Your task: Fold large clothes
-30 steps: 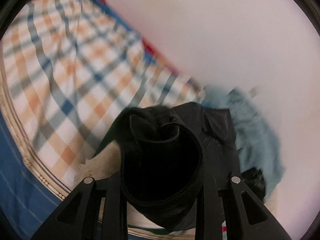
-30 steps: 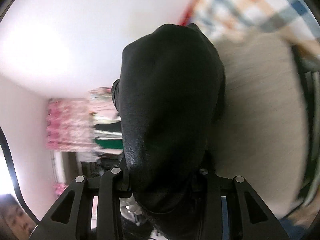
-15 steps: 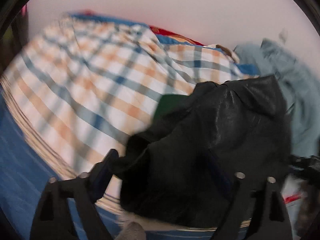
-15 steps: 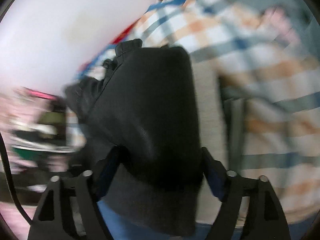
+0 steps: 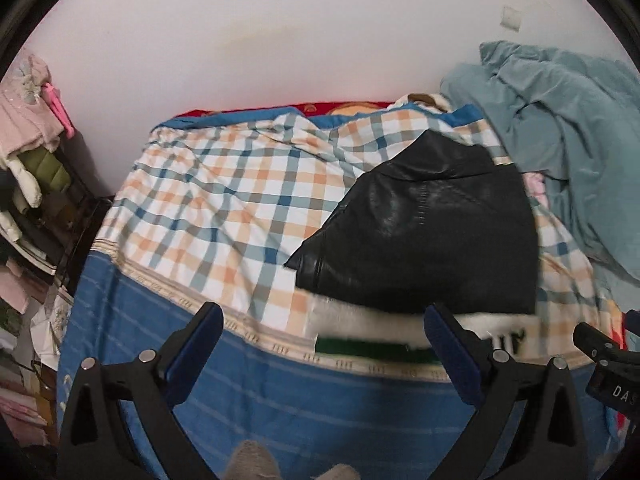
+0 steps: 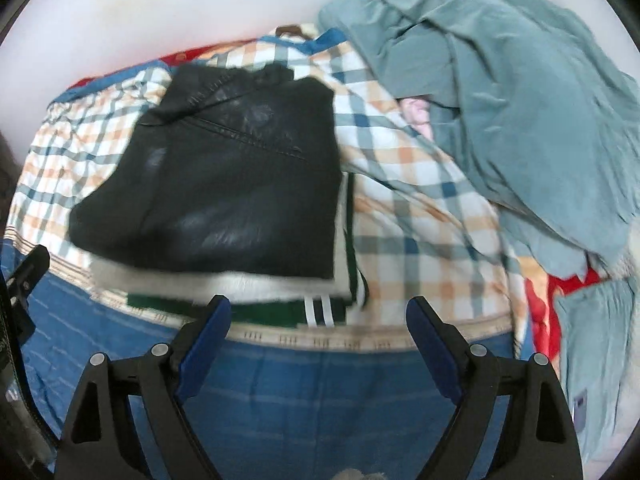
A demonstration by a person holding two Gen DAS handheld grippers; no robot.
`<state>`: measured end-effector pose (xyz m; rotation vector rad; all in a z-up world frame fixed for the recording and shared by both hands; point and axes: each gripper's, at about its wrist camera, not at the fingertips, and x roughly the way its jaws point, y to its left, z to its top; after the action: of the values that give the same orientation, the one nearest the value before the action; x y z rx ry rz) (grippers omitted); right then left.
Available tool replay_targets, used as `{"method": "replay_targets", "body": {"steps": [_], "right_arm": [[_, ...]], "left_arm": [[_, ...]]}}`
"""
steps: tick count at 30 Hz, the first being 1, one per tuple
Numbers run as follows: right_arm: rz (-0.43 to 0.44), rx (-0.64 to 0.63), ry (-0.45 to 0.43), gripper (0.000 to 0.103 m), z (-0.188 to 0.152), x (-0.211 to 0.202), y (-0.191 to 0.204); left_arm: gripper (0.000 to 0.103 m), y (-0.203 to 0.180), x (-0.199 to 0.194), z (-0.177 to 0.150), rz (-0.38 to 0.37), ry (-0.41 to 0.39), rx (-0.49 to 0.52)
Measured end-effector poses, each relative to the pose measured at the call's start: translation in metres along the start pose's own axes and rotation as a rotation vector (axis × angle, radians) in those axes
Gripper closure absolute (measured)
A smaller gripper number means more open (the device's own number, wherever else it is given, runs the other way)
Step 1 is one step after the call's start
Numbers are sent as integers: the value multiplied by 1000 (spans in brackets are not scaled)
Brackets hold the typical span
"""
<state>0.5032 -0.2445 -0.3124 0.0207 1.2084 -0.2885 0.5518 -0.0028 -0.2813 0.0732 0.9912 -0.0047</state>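
Observation:
A folded black leather-look garment [image 5: 432, 232] [image 6: 232, 184] lies flat on a small stack of a white fleecy piece [image 6: 224, 284] and a green piece with white stripes [image 6: 280, 312], all on the checked sheet [image 5: 224, 200]. My left gripper [image 5: 324, 314] hovers in front of the stack, over the blue cover. Its jaws are opening, with nothing between them. My right gripper [image 6: 320, 304] hangs just before the stack's near edge. Its jaws are also opening and hold nothing.
A crumpled teal garment pile [image 5: 560, 128] [image 6: 500, 100] sits at the right against the white wall. A blue striped cover [image 5: 280, 400] drapes the bed's near edge. Clothes and shelves [image 5: 28, 140] crowd the far left. Red fabric [image 6: 540, 312] shows at the right.
Both grippers have let go of the black garment, spread their jaws and pulled up and back. The garment now lies flat on the stack.

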Motion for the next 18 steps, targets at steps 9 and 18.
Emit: {"method": "replay_targets", "body": {"steps": [9, 18], "right_arm": [[-4, 49, -129, 12, -83, -205, -15], [11, 62, -268, 12, -157, -373, -20]], "left_arm": [[0, 13, -156, -28, -37, -65, 15], [1, 29, -291, -63, -66, -143, 51]]}}
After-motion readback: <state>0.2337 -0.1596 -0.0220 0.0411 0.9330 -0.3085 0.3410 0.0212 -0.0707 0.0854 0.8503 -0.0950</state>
